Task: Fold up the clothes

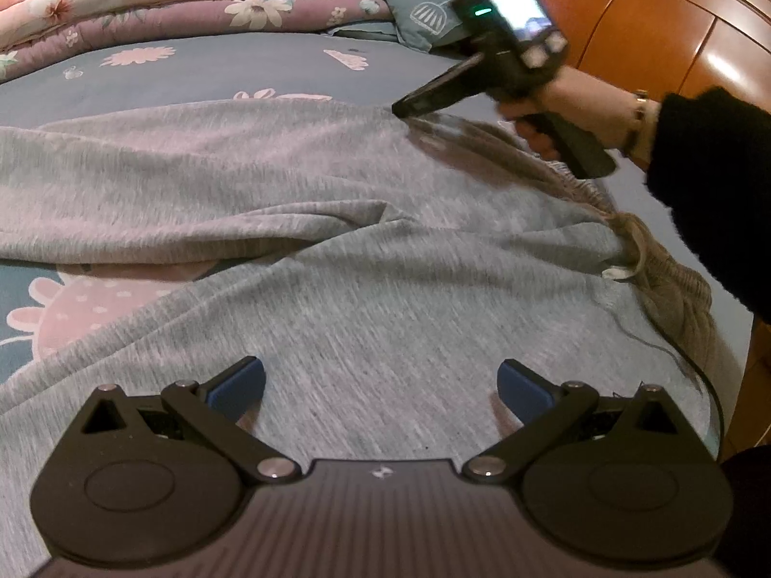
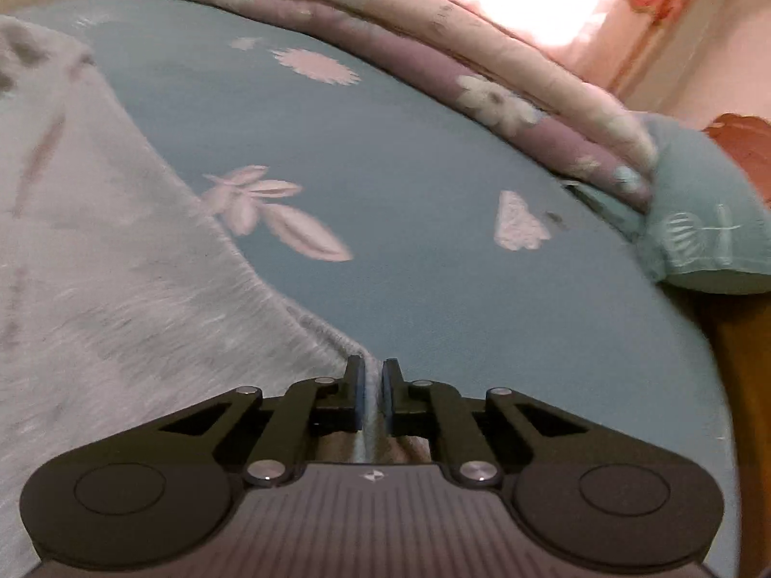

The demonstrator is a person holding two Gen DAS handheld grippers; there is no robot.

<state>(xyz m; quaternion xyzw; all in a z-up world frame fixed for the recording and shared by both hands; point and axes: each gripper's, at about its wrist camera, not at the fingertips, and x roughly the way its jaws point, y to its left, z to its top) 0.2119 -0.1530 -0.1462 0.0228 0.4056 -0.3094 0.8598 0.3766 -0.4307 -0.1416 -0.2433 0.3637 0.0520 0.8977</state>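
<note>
So the pants [image 1: 289, 192] are a heathered light grey with a ribbed waistband. Bed sheet [image 2: 433, 154] is dusty blue with pale pink flowers and leaves. Quilt [image 1: 168, 5] is mauve and pink floral, pillow [image 2: 708, 221] teal with white line drawings. Both claws are black with blue pads [image 1: 238, 385], sleeve [image 1: 713, 183] black, headboard [image 1: 674, 14] glossy orange-brown wood.

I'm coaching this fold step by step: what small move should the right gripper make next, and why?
Probably lift the right gripper a little and start drawing the pinched edge across the grey trousers. Its jaws are shut on the fabric at the waistband corner, while the left gripper hangs open above the cloth, which lies flat on the bed sheet.
</note>
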